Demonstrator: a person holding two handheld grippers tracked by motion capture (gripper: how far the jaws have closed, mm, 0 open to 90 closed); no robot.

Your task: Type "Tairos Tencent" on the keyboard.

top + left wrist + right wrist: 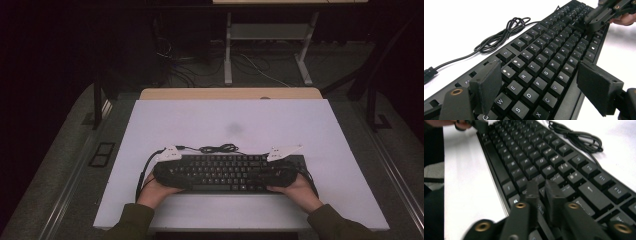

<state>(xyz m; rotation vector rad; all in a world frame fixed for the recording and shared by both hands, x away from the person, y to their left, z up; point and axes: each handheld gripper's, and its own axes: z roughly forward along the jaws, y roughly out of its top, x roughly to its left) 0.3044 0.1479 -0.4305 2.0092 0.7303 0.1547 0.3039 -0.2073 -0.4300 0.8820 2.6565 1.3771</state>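
A black keyboard (225,172) lies across the near part of the white tabletop (230,120), its coiled black cable (220,148) just behind it. My left gripper (170,172) is at the keyboard's left end; in the left gripper view it (539,72) is open wide, its jaws straddling the keyboard (544,57) over the far and near edges. My right gripper (277,175) is at the right end; in the right gripper view it (541,187) has its jaws pressed almost together just above the keys (529,157), with nothing visibly between them.
The cable (499,37) lies looped on the white surface beyond the keyboard's far edge. A faint grey smudge (234,128) marks the tabletop's middle. Beyond the table's wooden far edge (230,93) stand a desk frame (227,50) and floor wires.
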